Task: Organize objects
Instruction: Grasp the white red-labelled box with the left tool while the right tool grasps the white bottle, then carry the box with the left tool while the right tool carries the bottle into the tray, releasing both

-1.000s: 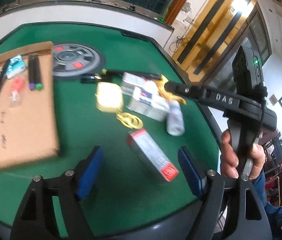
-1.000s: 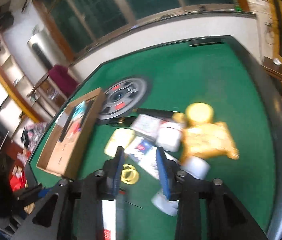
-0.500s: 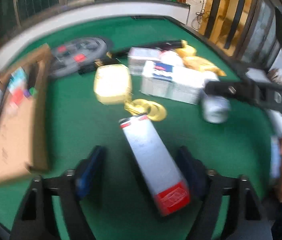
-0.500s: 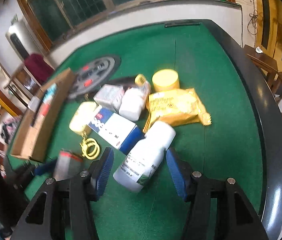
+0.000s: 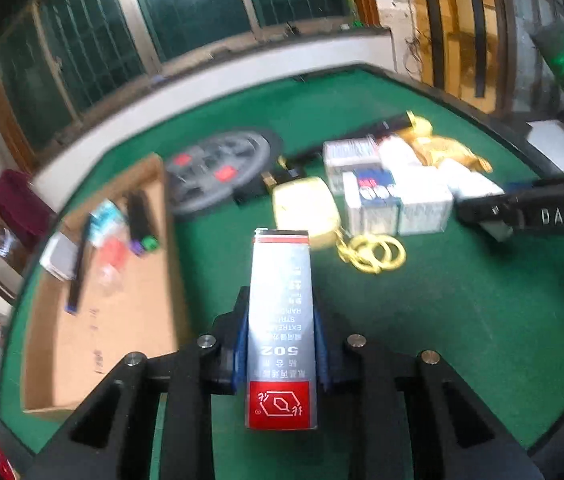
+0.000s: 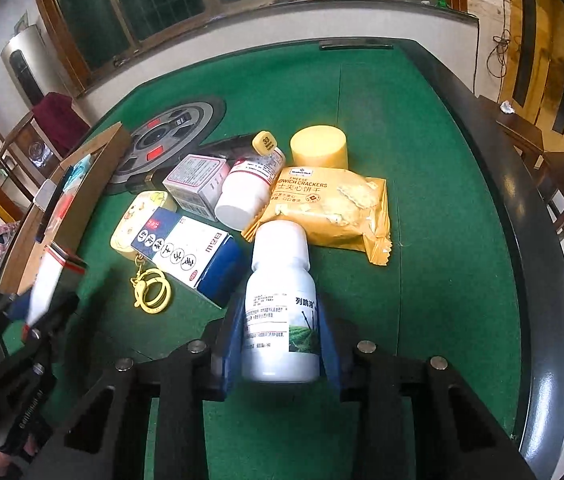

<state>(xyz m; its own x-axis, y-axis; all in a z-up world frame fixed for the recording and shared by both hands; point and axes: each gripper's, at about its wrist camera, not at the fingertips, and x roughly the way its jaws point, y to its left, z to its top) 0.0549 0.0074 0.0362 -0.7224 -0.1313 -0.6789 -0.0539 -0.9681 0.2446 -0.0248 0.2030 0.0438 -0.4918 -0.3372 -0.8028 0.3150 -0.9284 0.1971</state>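
Observation:
In the left wrist view a silver 502 glue box (image 5: 280, 312) with red ends lies lengthwise between the blue pads of my left gripper (image 5: 280, 320). The jaws are closing and the pads press on its sides. In the right wrist view a white bottle (image 6: 280, 312) with a green label sits between the pads of my right gripper (image 6: 280, 320). Its cap points away, the jaws are closing, and the pads touch both sides. The left gripper (image 6: 42, 308) with the glue box (image 6: 48, 276) also shows at lower left there.
On the green table a cardboard tray (image 6: 94, 160) with pens stands at the left. Behind the bottle lie a cracker packet (image 6: 330, 208), a yellow tub (image 6: 318, 148), a blue-white box (image 6: 190, 256), a small white bottle (image 6: 246, 192), a yellow case (image 6: 138, 216) and gold rings (image 6: 152, 290). The table's black rim (image 6: 522, 220) runs along the right.
The left gripper has swung over the glue box and closed around it. The right gripper has dropped over the white bottle, widened, then closed on it.

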